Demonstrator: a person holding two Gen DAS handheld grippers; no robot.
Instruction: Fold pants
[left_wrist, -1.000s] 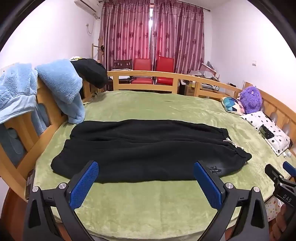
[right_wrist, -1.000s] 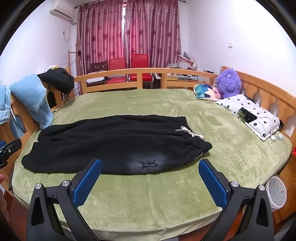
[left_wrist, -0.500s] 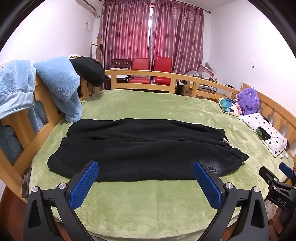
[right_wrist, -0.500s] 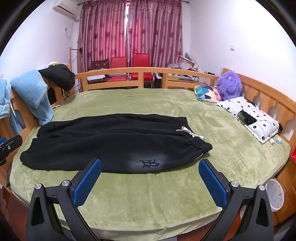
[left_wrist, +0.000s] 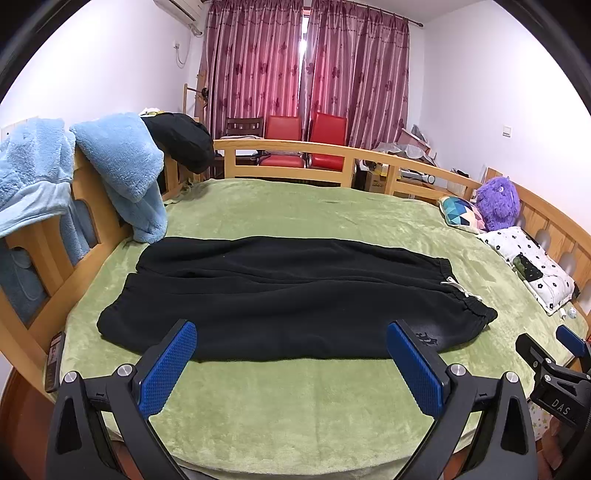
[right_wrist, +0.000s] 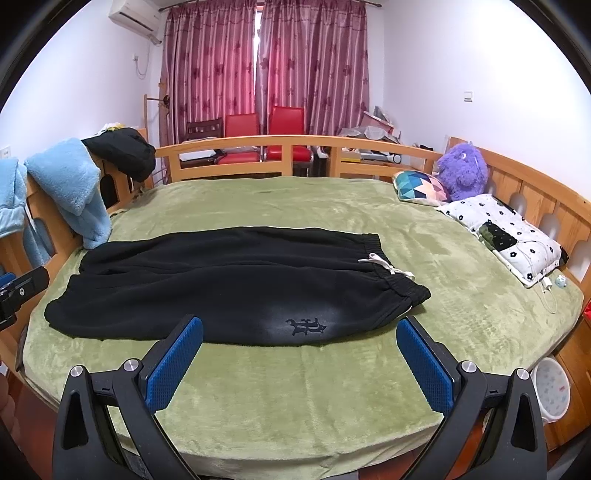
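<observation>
Left wrist view: both claws hung released over the bed's near edge.
Nearest, the left gripper and right gripper gaped wide, holding nothing; beyond, black pants lay flat lengthwise on the green blanket, waistband rightward; farther, wooden rail.

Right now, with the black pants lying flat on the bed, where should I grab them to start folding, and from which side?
Take the black pants along their near long edge, coming in low from the front. They lie spread flat, legs side by side, waistband to the right and cuffs to the left. Probably the right hand-held gripper pinches near the waistband and the left hand-held gripper near the cuffs. Both are open.
</observation>
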